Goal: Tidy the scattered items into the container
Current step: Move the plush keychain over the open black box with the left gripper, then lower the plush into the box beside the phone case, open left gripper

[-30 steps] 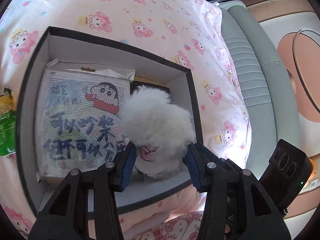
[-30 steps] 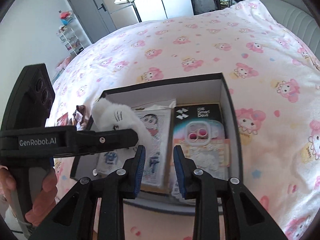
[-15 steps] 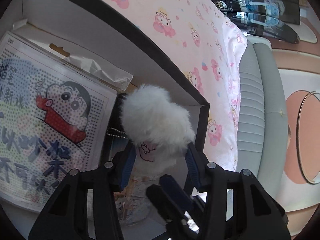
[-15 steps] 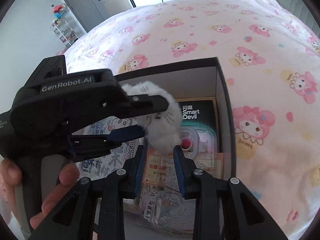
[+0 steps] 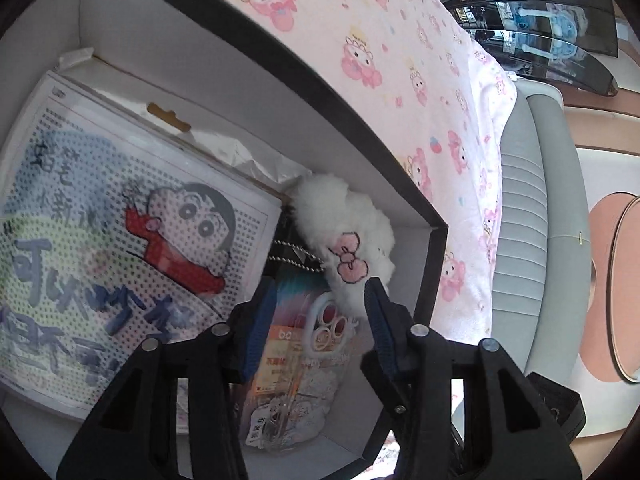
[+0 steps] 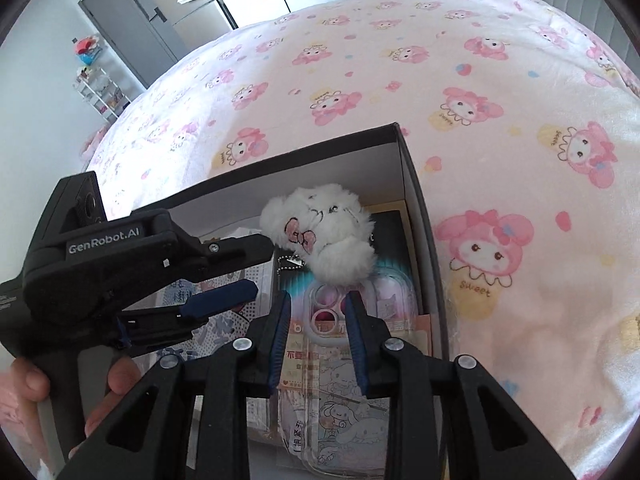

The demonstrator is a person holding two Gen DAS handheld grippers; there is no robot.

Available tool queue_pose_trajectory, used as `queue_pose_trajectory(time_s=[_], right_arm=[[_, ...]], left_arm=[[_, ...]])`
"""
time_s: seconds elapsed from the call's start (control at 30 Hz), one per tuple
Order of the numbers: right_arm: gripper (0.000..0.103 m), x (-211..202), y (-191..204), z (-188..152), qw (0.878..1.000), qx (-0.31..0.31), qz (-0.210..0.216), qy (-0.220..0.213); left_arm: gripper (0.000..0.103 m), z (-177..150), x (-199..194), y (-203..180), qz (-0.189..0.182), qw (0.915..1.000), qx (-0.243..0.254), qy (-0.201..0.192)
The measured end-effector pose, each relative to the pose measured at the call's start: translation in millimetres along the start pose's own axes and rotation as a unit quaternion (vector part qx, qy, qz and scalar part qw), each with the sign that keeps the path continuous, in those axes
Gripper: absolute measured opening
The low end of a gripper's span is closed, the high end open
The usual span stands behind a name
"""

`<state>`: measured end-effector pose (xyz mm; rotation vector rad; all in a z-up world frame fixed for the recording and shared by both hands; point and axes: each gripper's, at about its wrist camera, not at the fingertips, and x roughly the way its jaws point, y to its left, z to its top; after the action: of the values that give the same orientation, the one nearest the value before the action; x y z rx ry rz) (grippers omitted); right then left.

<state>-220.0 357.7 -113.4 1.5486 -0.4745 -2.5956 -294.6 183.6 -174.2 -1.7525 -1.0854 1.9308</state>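
Left to right, as my two wrist cameras give it. On the left, a hand point(image 6: 120, 376) holds the left gripper point(image 6: 256, 268), whose black body reads "GenRobot.AI". Its jaws have just been closing and now stand partly apart with nothing between them. Under it, in the left half of the box point(image 6: 418, 208), which is black outside and white inside, lies a flat bead-picture kit point(image 5: 120, 240). It shows a cartoon boy in a red scarf above blue brush-written Chinese characters that I cannot read surely. Next comes a clear phone-case pack point(image 6: 340, 360) with line-drawn cartoon dogs and small Chinese print too fine to read. The right gripper point(image 6: 316, 312) hangs over this pack, jaws part open and empty. The plush toy point(image 5: 344, 220) rests inside the box near its right wall, on the far end of the pack and just beyond the left gripper's tips. It is white and fluffy, with a pink embroidered bow and a silver ball chain point(image 5: 292, 246). The box sits on a bed sheet point(image 6: 520, 160) printed with pink rabbit characters, one captioned "Sweet".
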Motion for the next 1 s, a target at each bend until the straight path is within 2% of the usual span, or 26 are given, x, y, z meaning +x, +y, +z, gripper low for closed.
queue_pose_trajectory(time_s=[0.07, 0.13, 0.23, 0.27, 0.33, 0.4, 0.53, 0.73, 0.8, 0.9, 1.0], right_arm=[[0.025, -6.9, -0.5, 1.6, 1.000, -0.007, -0.010, -0.017], [0.025, -3.1, 2.8, 1.8, 1.000, -0.020, -0.001, -0.008], [0.025, 7.9, 9.6, -2.6, 0.998, -0.020, 0.065, 0.018], [0.025, 11.2, 13.1, -4.3, 0.997, -0.023, 0.068, 0.026], [0.025, 13.0, 19.9, -5.2, 0.998, -0.039, 0.046, 0.024], [0.025, 12.3, 19.0, -1.5, 0.999, -0.038, 0.035, 0.010], [0.025, 14.7, 2.8, 1.6, 0.997, 0.015, 0.067, 0.020], [0.024, 15.6, 1.5, 0.0, 0.999, 0.010, 0.040, 0.021], [0.024, 11.3, 1.6, 2.8, 0.999, 0.007, 0.031, 0.008], [0.024, 6.5, -3.9, 6.2, 0.999, 0.015, 0.042, -0.004], [0.024, 9.2, -4.8, 7.8, 0.999, 0.014, 0.045, -0.004]], left_arm=[[0.033, 3.8, -5.3, 1.1, 0.031, 0.9994, 0.001, -0.018], [0.032, 8.7, -8.2, 1.8, 0.044, 0.9986, 0.005, -0.029], [0.032, 15.6, -9.4, -1.0, 0.052, 0.9977, 0.013, -0.041], [0.032, 17.9, -8.2, -3.7, 0.056, 0.9973, 0.018, -0.045], [0.032, 22.0, -2.8, -9.2, 0.060, 0.9968, 0.024, -0.046], [0.032, 24.9, 4.8, -13.2, 0.061, 0.9969, 0.026, -0.041], [0.032, 20.2, 21.0, -20.3, 0.046, 0.9983, 0.032, -0.014], [0.032, 2.3, 26.3, -27.9, 0.041, 0.9975, 0.057, 0.012], [0.032, 6.0, 18.1, -25.1, 0.050, 0.9972, 0.055, -0.010], [0.032, 18.8, 3.4, -19.0, 0.048, 0.9969, 0.042, -0.046], [0.030, 28.5, 0.8, -19.6, 0.054, 0.9958, 0.044, -0.059]])
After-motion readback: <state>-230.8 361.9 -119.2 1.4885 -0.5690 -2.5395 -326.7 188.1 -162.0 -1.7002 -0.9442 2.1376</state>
